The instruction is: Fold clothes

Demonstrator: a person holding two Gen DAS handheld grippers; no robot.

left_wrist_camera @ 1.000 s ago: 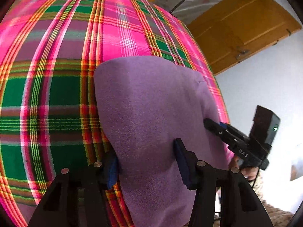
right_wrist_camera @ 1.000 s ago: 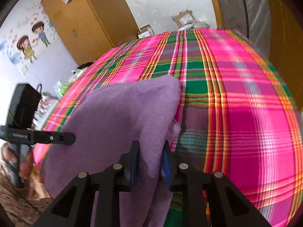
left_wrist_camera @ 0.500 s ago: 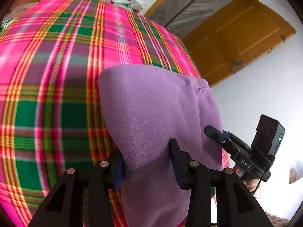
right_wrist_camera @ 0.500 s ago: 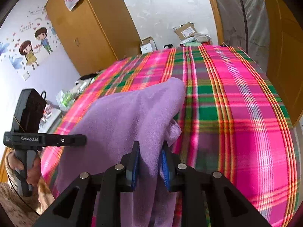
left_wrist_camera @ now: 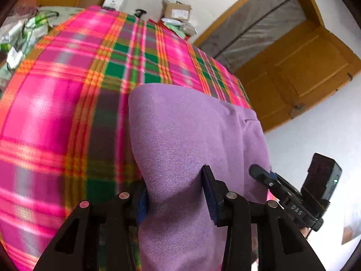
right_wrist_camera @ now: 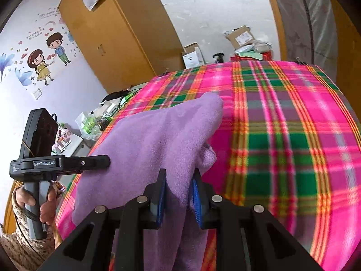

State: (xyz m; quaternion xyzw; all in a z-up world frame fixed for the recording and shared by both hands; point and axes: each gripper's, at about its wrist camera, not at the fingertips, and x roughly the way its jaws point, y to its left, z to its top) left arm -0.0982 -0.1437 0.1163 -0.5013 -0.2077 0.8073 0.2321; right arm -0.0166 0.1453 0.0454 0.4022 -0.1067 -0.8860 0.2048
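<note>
A purple fleece garment (left_wrist_camera: pixel 185 135) is lifted off the pink and green plaid blanket (left_wrist_camera: pixel 56 117), with its far fold still draped toward the bed. My left gripper (left_wrist_camera: pixel 173 180) is shut on a bunched fold of the garment's near edge. My right gripper (right_wrist_camera: pixel 179 174) pinches another part of the same edge (right_wrist_camera: pixel 153 140) between its blue pads. Each gripper shows in the other's view: the right one (left_wrist_camera: pixel 257 172) beside the cloth's right side, the left one (right_wrist_camera: pixel 106 160) at the cloth's left, held by a hand (right_wrist_camera: pixel 45 207).
The plaid blanket (right_wrist_camera: pixel 293 135) covers the whole bed. Cardboard boxes (left_wrist_camera: pixel 176 11) and bags stand beyond its far end. A wooden door (left_wrist_camera: pixel 304 79) is on the right, a wardrobe (right_wrist_camera: pixel 117 40) on the left, and a cluttered low table (right_wrist_camera: pixel 90 122) beside the bed.
Both grippers have risen and drawn back with the purple garment, lifting it off the blanket. The left jaws have narrowed onto the fold. More of the room beyond the bed shows.
</note>
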